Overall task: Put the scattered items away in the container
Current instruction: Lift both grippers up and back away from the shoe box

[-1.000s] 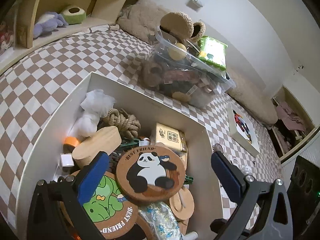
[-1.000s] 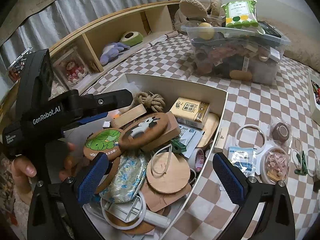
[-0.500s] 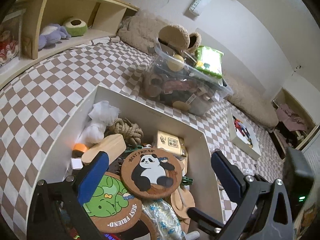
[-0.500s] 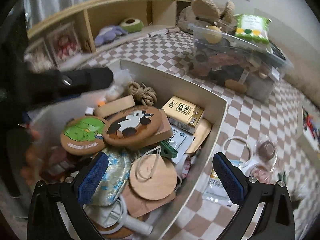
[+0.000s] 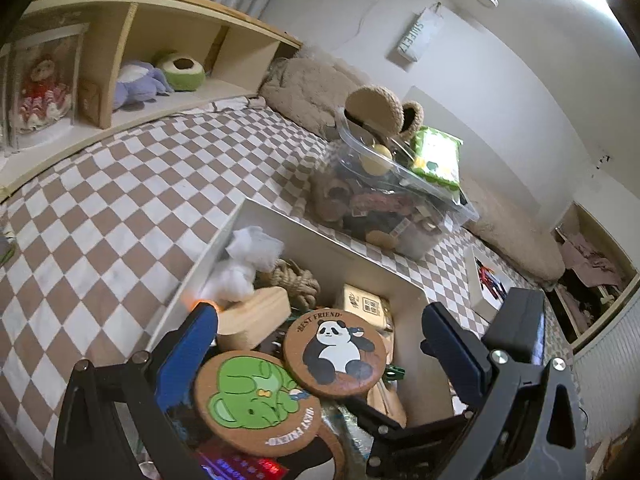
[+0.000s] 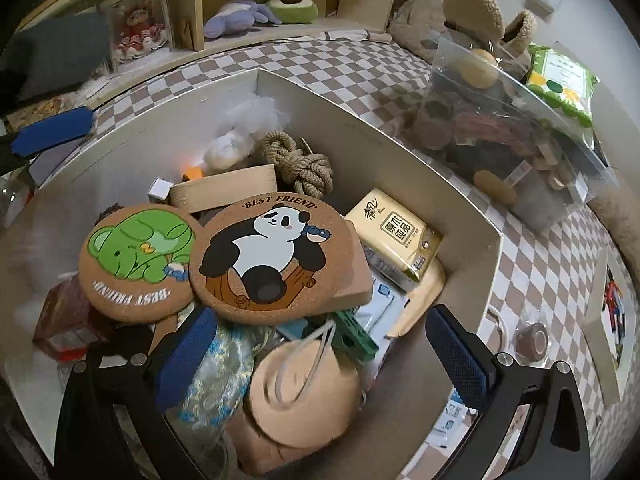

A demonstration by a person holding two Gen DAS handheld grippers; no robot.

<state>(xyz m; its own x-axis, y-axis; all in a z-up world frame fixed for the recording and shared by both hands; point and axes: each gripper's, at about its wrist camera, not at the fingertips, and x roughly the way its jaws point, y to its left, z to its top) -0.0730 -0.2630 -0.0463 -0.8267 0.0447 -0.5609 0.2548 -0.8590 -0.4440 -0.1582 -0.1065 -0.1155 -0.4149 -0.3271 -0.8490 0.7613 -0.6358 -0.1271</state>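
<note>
Surface: a brown-and-white checkered cloth [image 5: 120, 208] covers the whole work area. A wooden shelf unit [image 5: 132, 36] runs along its far edge and holds a purple plush [image 5: 136, 84], a green avocado-shaped plush [image 5: 182, 72] and a boxed doll in red [image 5: 38, 92]. A fuzzy beige cushion [image 5: 304, 88] lies against the white wall. A hanging sign [image 5: 416, 38] on that wall reads "SWEETY", as far as I can make out.

Container: the white open box [image 6: 452, 200] sits on the cloth, directly below both of my grippers. It is already well filled.

Contents with legible markings:
- panda coaster [image 6: 272, 256], printed "BEST FRIEND", lying on top of the pile
- green elephant coaster [image 6: 136, 260], also printed "BEST FRIEND", partly tucked under the panda coaster's edge
- yellow tissue pack [image 6: 396, 236] with Chinese characters, near the box's right wall
- knotted rope [image 6: 300, 164] and a wooden block [image 6: 228, 192], unmarked

Behind the box stands a clear plastic bin [image 6: 516, 128] with a green-dotted packet [image 6: 560, 80] on its lid; the print is too small to read.

Left gripper [image 5: 320, 356]: fingers spread wide, holding nothing, over the coasters.

Right gripper [image 6: 320, 356]: fingers spread wide, holding nothing, over the box's near end.

Loose small items [image 6: 532, 340] lie on the cloth to the right of the box
</note>
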